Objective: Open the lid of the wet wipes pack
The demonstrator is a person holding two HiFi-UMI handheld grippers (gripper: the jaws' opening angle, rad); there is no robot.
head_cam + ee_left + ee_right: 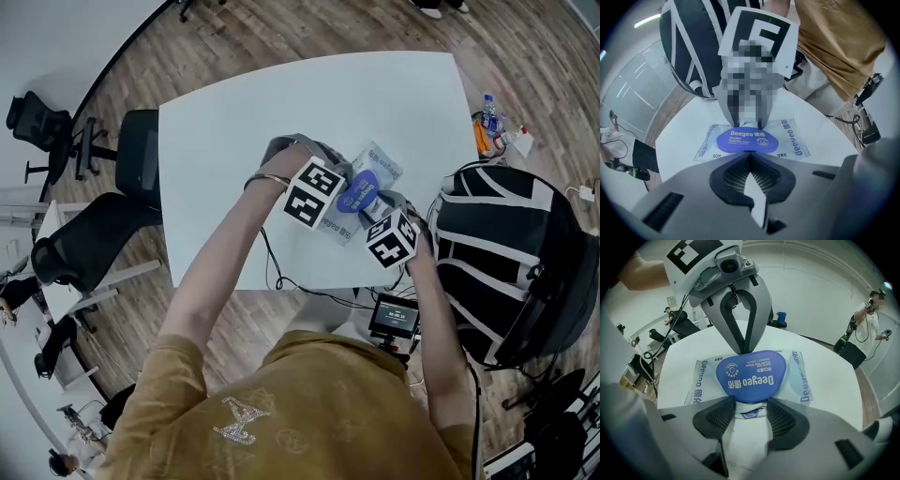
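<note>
Evidently soft and light, the wet wipes pack [801, 376] is laid on the counter [234, 141]; its stiff blue lid [751, 373] is best taken at the rim. The left gripper's [749, 151] fingers are closed there; the right gripper's [751, 403] fingers are spread astride it opposite.

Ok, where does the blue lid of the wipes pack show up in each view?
Head view: the blue lid sits just right of centre, above mid-height.
Left gripper view: the lid is at centre, slightly below mid-height, with its print upright.
Right gripper view: the lid is at centre, with its print upside down.
Shared landmark: the white table beneath it.
</note>
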